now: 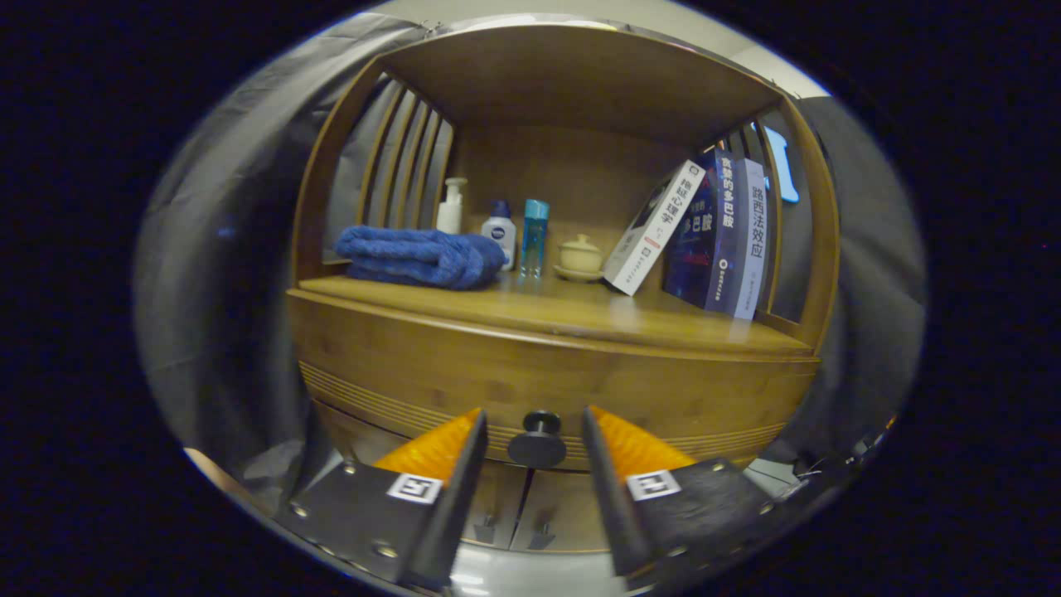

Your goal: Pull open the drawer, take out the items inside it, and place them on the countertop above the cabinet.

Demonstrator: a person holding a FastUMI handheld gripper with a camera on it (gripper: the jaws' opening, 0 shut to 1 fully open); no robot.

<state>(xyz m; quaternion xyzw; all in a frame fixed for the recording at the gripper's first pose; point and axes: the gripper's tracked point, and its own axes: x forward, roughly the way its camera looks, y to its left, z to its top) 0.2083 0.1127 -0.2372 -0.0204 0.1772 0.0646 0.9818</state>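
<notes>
gripper (535,431) nearest, fingers spread wide, one either side of the drawer knob (537,441). the knob sits in the gap between the tips, touching neither as far as i can tell. nothing held.

drawer (530,381) shut, its front flush with the curved wooden cabinet. items inside hidden, so i cannot say what or how many. task barely begun by my reading: knob not yet gripped, drawer not pulled, nothing taken out. left to do: close on the knob, pull toward the near side, lift the contents out, set them on the countertop (580,311).

countertop is the shelf just above the drawer, already crowded. far left, a folded blue towel (419,257). behind and right of it, a white pump bottle (450,206), a small white bottle with a blue cap (500,232), a slim blue bottle (534,236). middle, a small lidded cream pot on a saucer (580,257). right, a white book (653,228) leaning against two upright books (729,240).

free space looks best along the near edge, centre to right. the towel overhangs the left near edge, a likely snag when placing. below the drawer, two lower cabinet doors (518,510) closed.
</notes>
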